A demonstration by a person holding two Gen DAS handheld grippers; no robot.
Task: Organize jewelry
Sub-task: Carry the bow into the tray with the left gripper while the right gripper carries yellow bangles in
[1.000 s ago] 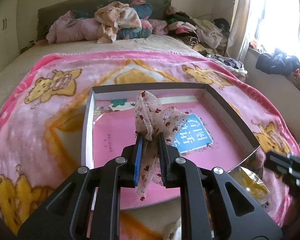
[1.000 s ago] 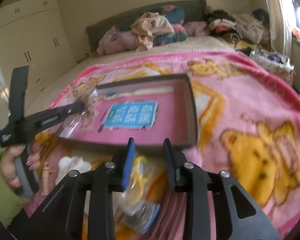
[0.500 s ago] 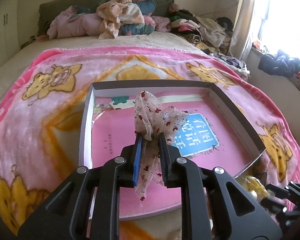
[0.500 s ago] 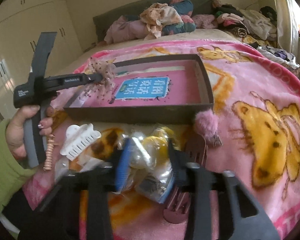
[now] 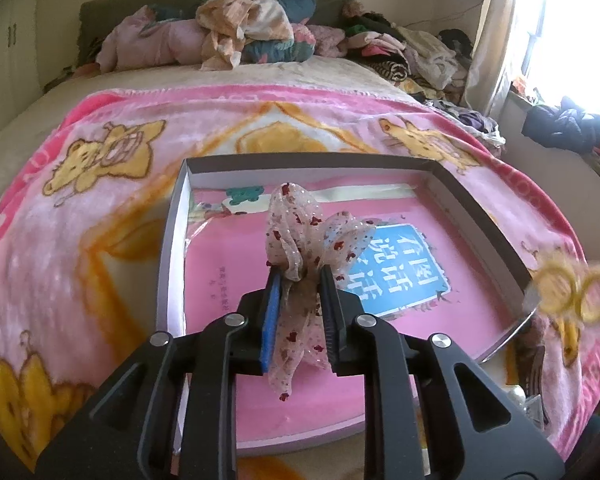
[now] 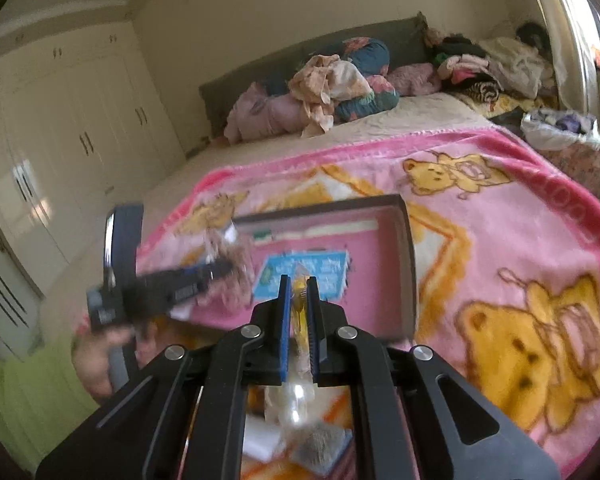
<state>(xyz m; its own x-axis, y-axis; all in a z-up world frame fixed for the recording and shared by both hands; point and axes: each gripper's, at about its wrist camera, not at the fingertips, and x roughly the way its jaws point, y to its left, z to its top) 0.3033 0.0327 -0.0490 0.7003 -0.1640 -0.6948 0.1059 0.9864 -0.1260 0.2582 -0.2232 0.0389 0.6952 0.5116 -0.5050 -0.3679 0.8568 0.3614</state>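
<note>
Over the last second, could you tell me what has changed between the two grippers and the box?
The right gripper dropped into the pile of accessories, shut on a yellow hair tie and lifted it toward the box. The left gripper stayed shut on the sheer bow above the box, which stayed put.

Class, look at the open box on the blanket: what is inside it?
Inside the box lies a pink book with a blue label, covering most of its floor. The bow in the left gripper hides part of it.
</note>
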